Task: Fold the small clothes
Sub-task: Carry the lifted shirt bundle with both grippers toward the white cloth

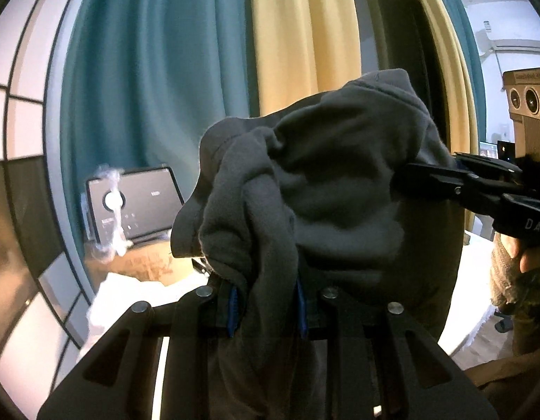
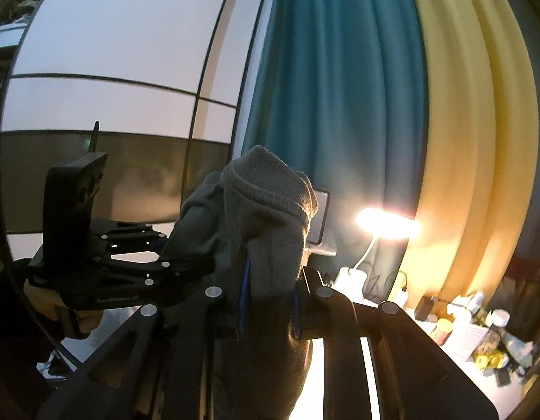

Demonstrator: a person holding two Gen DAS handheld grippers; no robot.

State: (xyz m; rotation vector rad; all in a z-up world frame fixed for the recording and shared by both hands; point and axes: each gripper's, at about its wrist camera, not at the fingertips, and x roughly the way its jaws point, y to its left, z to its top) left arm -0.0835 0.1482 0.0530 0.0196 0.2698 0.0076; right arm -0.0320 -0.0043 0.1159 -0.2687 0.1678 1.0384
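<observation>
While lifted, the grey garment [image 1: 325, 175] hangs clamped, seemingly bunched, between both claws [image 1: 268, 309] [image 2: 268, 301].

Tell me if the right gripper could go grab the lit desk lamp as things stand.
Probably not: the right gripper is shut on the grey garment, which the left gripper also clamps. The lamp stands beyond, across the desk.

garment [image 1: 325, 182] hides left tongs [image 1: 268, 309] pads

left claw [image 1: 268, 309] clamped on grey garment [image 1: 325, 182] | right claw [image 1: 406, 175] gripping its right edge | held aloft
</observation>
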